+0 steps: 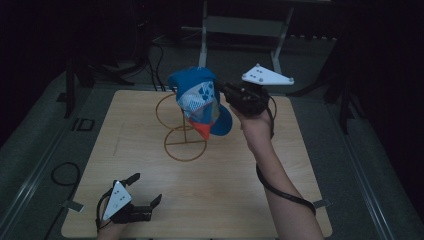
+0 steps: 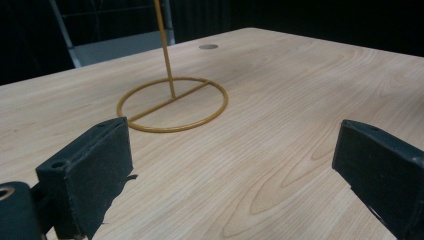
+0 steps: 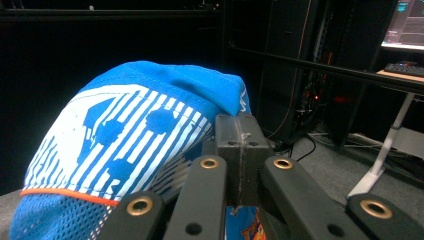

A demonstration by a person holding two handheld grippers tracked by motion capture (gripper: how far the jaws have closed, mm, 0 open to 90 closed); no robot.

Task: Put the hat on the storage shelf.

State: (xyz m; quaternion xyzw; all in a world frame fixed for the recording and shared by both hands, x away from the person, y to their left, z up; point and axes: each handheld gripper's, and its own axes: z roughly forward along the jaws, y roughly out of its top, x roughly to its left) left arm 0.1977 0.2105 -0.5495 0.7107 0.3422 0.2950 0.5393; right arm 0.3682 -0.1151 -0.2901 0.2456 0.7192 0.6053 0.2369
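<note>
A blue cap (image 1: 200,100) with a white striped panel, mesh and an orange-edged brim hangs over the top of a gold wire stand (image 1: 186,144) at the table's far middle. My right gripper (image 1: 223,93) comes at it from the right and is shut on the cap's edge. In the right gripper view the jaws (image 3: 240,145) are pressed together on the fabric of the cap (image 3: 135,135). I cannot tell whether the cap rests on the stand. My left gripper (image 1: 146,187) lies low at the near left, open and holding nothing, and points toward the stand's base ring (image 2: 172,105).
The wooden table (image 1: 150,200) stands on a grey floor. A white frame leg (image 1: 204,35) rises behind it and cables (image 1: 65,172) lie at the left. A small round disc (image 2: 208,46) is set in the tabletop beyond the stand.
</note>
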